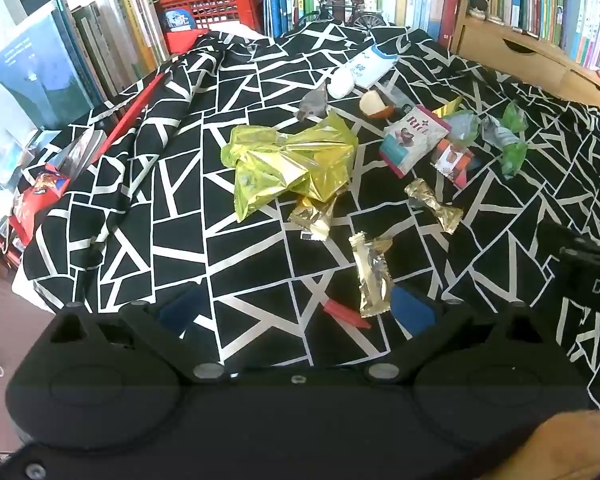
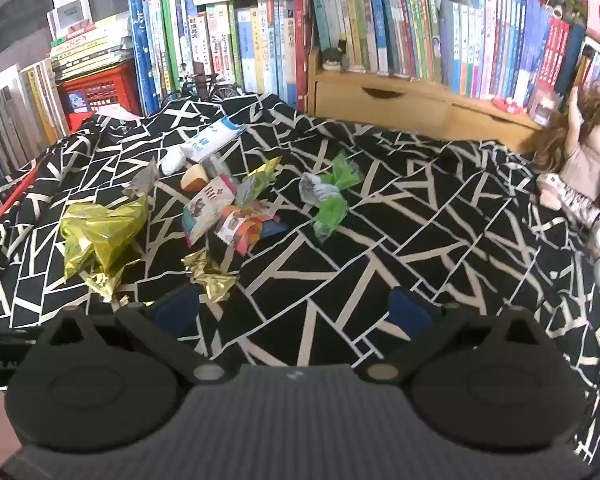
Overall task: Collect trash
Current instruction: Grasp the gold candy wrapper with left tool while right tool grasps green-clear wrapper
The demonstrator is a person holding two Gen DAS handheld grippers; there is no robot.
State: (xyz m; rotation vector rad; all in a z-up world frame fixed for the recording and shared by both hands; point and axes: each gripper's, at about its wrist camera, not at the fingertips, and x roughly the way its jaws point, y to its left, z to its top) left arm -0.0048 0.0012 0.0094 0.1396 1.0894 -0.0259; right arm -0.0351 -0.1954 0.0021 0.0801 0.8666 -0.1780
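Observation:
Wrappers lie scattered on a black-and-white patterned cloth [image 1: 180, 216]. A big crumpled yellow-green bag [image 1: 288, 162] sits mid-cloth, with gold foil wrappers [image 1: 434, 204] and a silver-gold wrapper [image 1: 372, 280] nearer me. Further back are a white snack packet [image 1: 414, 138], green wrappers [image 1: 508, 140] and a white tissue pack [image 1: 364, 68]. My left gripper [image 1: 296, 312] is open above the cloth, its right pad beside the silver-gold wrapper. My right gripper [image 2: 294, 314] is open over bare cloth [image 2: 380, 216], with a gold wrapper [image 2: 210, 270] just beyond its left finger, the yellow-green bag [image 2: 100, 232] further left.
Rows of books [image 2: 340, 20] and a wooden drawer shelf [image 2: 400, 96] line the back. A red crate [image 1: 212, 8] and a small bicycle model [image 1: 340, 12] stand behind the cloth. A doll [image 2: 584, 148] leans at the right. A red stick [image 1: 132, 116] lies at left.

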